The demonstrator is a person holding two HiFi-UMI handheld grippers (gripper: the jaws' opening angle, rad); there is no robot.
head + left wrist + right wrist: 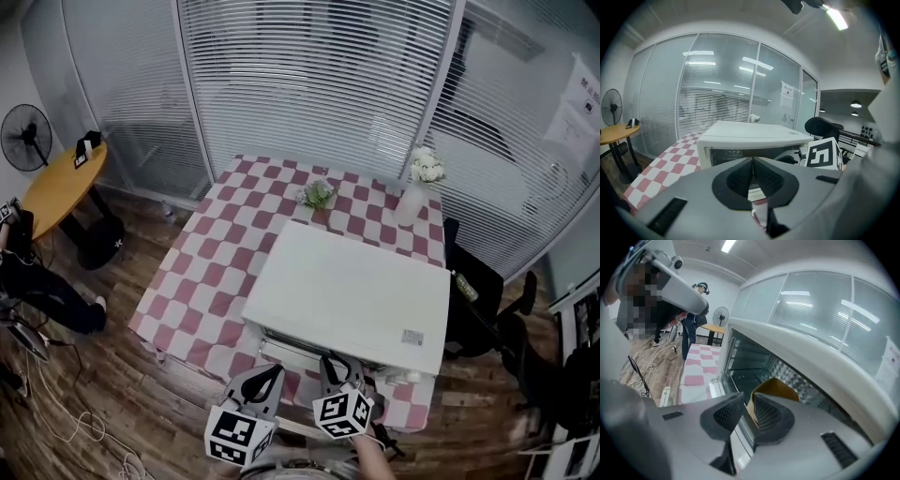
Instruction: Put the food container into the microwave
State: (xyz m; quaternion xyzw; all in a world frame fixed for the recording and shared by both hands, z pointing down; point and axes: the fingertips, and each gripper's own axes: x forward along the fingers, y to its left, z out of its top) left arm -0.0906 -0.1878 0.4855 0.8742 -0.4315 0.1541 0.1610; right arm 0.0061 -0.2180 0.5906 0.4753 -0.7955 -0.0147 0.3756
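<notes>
The right gripper's (749,397) jaws were held slightly apart, with nothing clamped. The brown container (777,387) was seen just beyond them at 1 o'clock, inside the open microwave (754,357). The left gripper's (752,161) jaws were closed together, empty. Both grippers were held at the microwave's 6 o'clock, by the table (211,272) edge.

Nothing can be read: the small sticker (412,337) on the white box-shaped microwave (347,286) and the paper notice (589,94), upper right, are too blurred.

Glaring ceiling strip light (836,18), fisheye-warped dark edges, perhaps slightly soft
</notes>
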